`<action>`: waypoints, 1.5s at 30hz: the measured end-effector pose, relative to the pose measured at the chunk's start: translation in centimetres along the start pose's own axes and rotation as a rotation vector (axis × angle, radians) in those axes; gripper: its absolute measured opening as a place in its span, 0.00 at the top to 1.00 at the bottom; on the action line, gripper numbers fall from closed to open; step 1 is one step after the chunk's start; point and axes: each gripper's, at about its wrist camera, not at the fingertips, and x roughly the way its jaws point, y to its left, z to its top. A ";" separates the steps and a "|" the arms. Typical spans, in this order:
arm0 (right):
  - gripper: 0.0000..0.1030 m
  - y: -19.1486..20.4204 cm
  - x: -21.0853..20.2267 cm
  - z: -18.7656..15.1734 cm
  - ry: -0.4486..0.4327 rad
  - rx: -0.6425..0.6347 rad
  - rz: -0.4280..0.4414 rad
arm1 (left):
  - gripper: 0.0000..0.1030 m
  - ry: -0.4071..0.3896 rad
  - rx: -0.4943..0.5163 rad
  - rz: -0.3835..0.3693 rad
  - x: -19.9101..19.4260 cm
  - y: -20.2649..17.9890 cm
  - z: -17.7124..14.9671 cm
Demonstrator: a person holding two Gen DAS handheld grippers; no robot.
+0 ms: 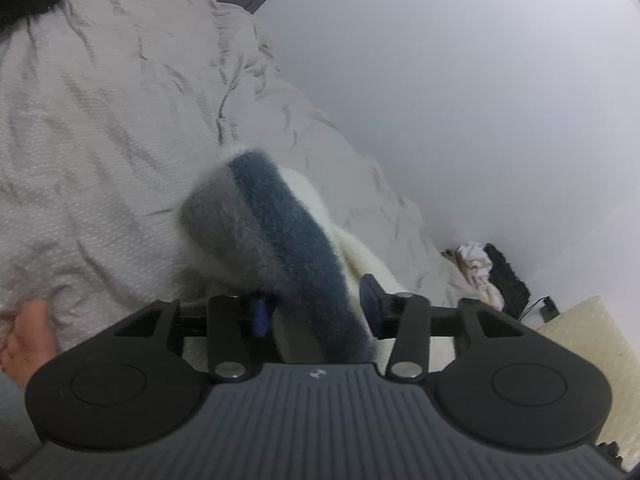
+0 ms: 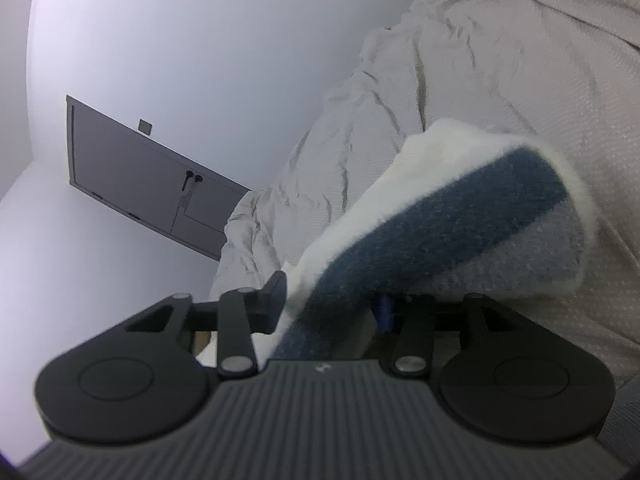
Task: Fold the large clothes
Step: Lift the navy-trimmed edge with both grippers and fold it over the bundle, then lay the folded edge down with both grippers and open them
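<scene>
A fluffy white knit garment with a dark blue band (image 1: 280, 232) and a grey band lies in a rolled fold on the bed. In the left wrist view the fold runs down between the fingers of my left gripper (image 1: 316, 308). Its jaws stand apart and the pads do not visibly press the cloth. In the right wrist view the same garment (image 2: 460, 216) passes between the fingers of my right gripper (image 2: 330, 304), which also stands open around it. The fold hides part of each gripper's fingertips.
A crinkled cream bed cover (image 1: 120, 120) fills the surface beneath. White walls close in behind it, with a grey door (image 2: 148, 184). A heap of clothes (image 1: 480, 272) lies by the wall corner. A person's hand (image 1: 28, 336) shows at the left edge.
</scene>
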 end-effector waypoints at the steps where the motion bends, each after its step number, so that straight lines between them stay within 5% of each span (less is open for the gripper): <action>1: 0.48 0.0 0.1 0.2 0.001 0.007 0.004 | 0.46 -0.001 -0.001 -0.005 0.2 -0.1 0.3; 9: 0.37 2.0 1.8 2.8 -0.006 0.007 0.038 | 0.40 -0.007 -0.023 -0.039 2.2 -1.5 3.1; 19: 0.37 4.1 8.4 7.4 0.001 -0.067 0.012 | 0.40 0.019 0.113 0.094 10.2 -4.8 7.4; 26: 0.38 2.6 14.7 9.3 0.027 -0.145 -0.040 | 0.40 0.060 0.210 0.175 17.3 -4.7 8.6; 34: 0.39 -0.4 20.2 10.1 0.050 -0.202 -0.105 | 0.38 0.063 0.279 0.174 22.8 -3.9 9.4; 45: 0.39 -1.0 21.2 9.3 0.052 -0.283 -0.127 | 0.38 0.051 0.325 0.176 23.8 -3.4 9.4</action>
